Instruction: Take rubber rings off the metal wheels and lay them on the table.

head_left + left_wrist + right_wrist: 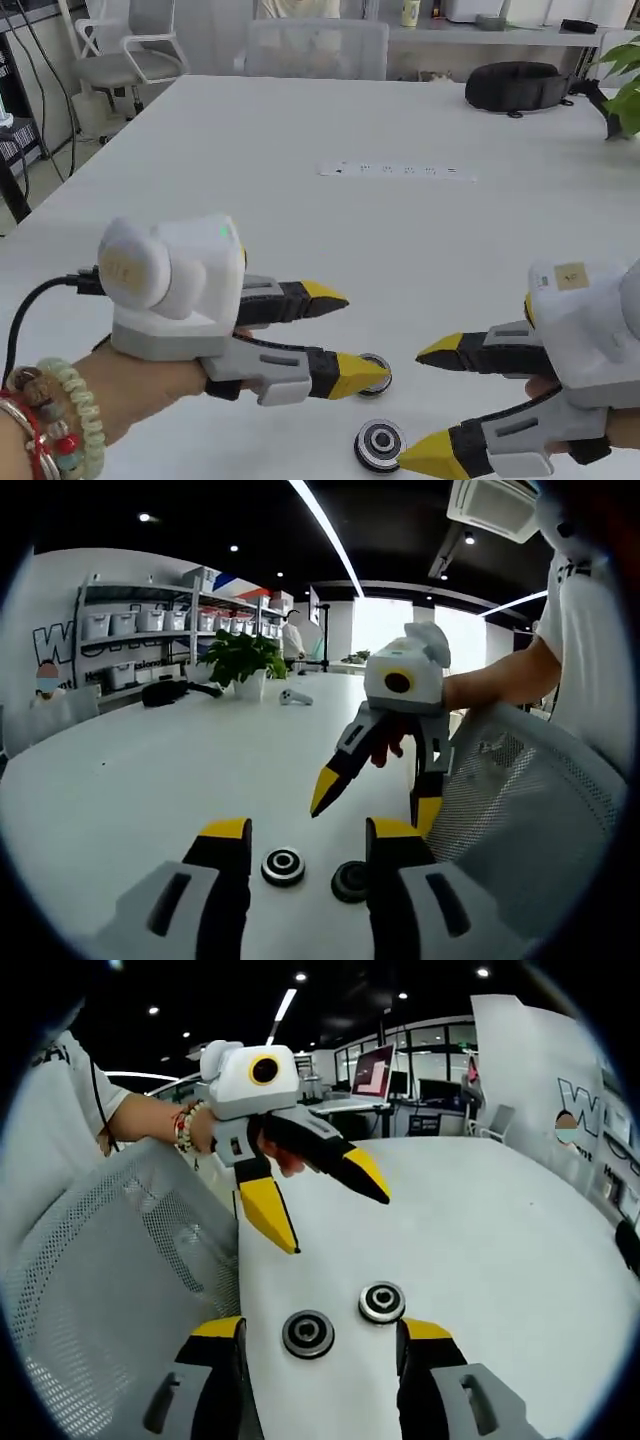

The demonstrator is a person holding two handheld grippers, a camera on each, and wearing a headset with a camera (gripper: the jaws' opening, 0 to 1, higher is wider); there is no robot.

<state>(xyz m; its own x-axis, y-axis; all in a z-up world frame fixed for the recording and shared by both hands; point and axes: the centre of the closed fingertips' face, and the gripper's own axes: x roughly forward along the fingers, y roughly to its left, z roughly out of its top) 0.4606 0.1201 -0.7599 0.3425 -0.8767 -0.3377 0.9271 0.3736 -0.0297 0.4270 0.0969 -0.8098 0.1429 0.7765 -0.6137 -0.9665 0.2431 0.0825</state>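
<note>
White table (pixel 300 200), two metal wheels lying flat: near wheel (pixel 379 444) beside right gripper (pixel 412 407); far wheel (pixel 376 388) at left gripper (pixel 362 335). Both jaw pairs spread, empty.

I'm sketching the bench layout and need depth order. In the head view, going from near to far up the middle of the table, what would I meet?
nearest wheel → second wheel → white power strip → grey chair beyond the table's far edge
</note>
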